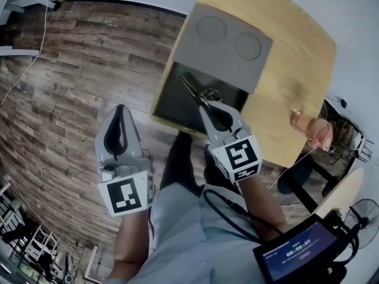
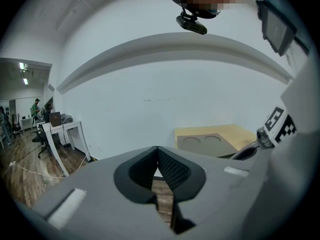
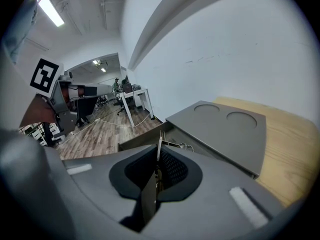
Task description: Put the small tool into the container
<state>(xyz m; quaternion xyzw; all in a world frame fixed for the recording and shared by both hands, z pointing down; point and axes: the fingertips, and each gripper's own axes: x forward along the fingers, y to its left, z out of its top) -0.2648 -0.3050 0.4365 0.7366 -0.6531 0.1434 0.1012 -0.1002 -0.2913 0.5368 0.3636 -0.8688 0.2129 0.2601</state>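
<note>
My right gripper [image 1: 206, 105] is shut on a small thin metal tool [image 1: 190, 91], whose prongs stick out past the fingertips. The tool hangs over the open part of a dark box-shaped container [image 1: 175, 107] at the near edge of a wooden table [image 1: 296, 52]. A grey lid [image 1: 222, 46] with two round recesses covers the container's far half. In the right gripper view the tool [image 3: 159, 145] stands up from between the pads of the right gripper [image 3: 157, 159], with the container [image 3: 141, 139] just beyond. My left gripper [image 1: 120, 109] hangs over the wooden floor to the left, shut and empty; in its own view the left gripper [image 2: 157, 151] has its tips together.
A pinkish bottle [image 1: 312, 129] lies near the table's right edge. The person's body and a small screen [image 1: 295, 251] fill the lower view. White desks [image 2: 64, 132] and people stand far off across the plank floor [image 1: 65, 99]. A white wall is behind the table.
</note>
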